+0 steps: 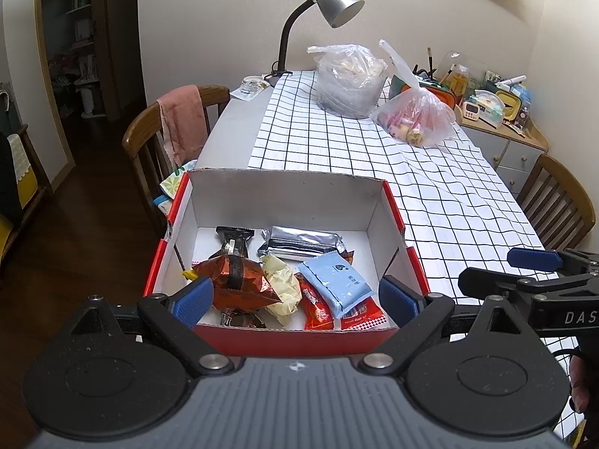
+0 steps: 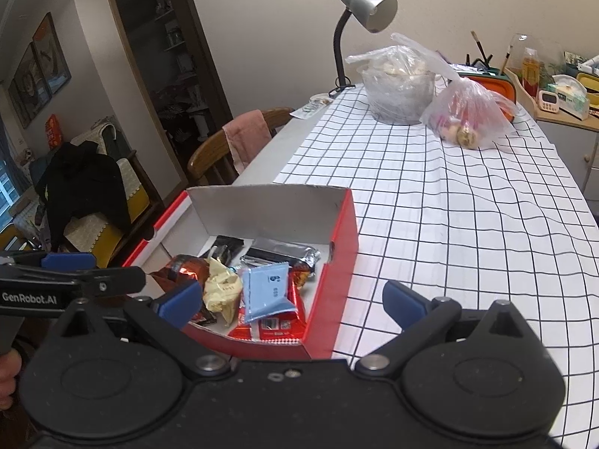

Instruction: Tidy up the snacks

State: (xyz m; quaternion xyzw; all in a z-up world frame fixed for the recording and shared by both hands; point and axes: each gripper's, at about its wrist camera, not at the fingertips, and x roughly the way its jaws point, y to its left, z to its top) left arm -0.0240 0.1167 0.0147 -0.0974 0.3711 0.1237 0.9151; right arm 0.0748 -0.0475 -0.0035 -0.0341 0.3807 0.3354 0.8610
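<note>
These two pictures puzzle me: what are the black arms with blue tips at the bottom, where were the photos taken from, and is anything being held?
No robot here: a person holds a two-finger tool in each hand, with a camera on each looking forward along the fingers. One picture looks out from the left gripper, the other from the right gripper. The blue tips are the finger pads. Both grippers are open and hold nothing. Below them a red box sits on a table with a checked cloth. In the box lie snacks, among them a blue packet, an orange-brown bag and a silver pack. Farther back stand two plastic bags and a lamp.
</note>
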